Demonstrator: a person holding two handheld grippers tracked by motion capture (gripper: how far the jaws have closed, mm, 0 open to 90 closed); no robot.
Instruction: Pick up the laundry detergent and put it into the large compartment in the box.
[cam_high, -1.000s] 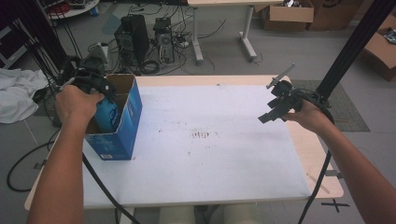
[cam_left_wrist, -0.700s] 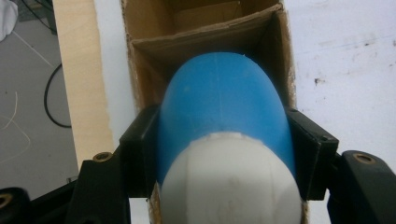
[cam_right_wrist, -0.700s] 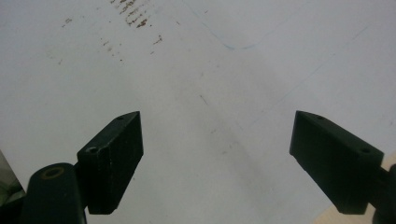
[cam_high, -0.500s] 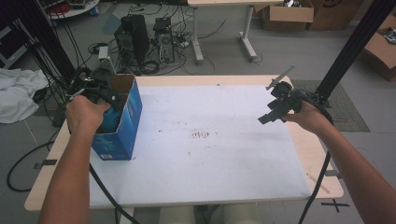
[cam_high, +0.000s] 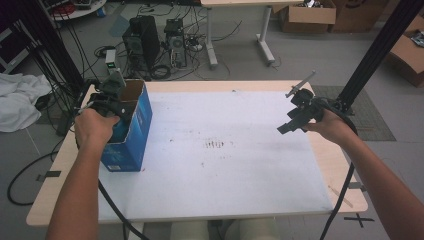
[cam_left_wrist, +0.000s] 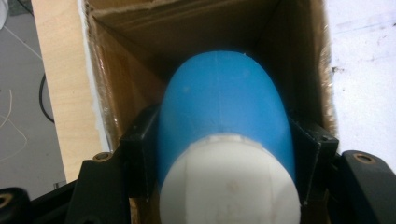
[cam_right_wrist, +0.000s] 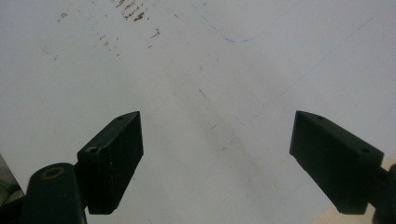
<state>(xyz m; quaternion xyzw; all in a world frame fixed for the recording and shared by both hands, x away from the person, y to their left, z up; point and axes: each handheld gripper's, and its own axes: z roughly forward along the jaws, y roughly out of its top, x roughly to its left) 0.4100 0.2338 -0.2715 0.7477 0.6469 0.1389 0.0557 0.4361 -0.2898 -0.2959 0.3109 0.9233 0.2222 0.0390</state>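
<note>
**Blue bottle held at the carton's mouth**

The left gripper (cam_left_wrist: 224, 186) has its jaws clamped on a blue bottle (cam_left_wrist: 224, 116) with a white cap, long axis pointing into the open blue cardboard carton (cam_high: 140, 120). Well away from the carton, the right gripper (cam_right_wrist: 233, 158) hangs over the table (cam_high: 225, 165), jaws apart and empty.

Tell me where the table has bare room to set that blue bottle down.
The white sheet lies bare from the blue carton across to the right gripper, marked by small stains. Crowded: the carton's inside, where the left gripper clamps the blue bottle.
</note>
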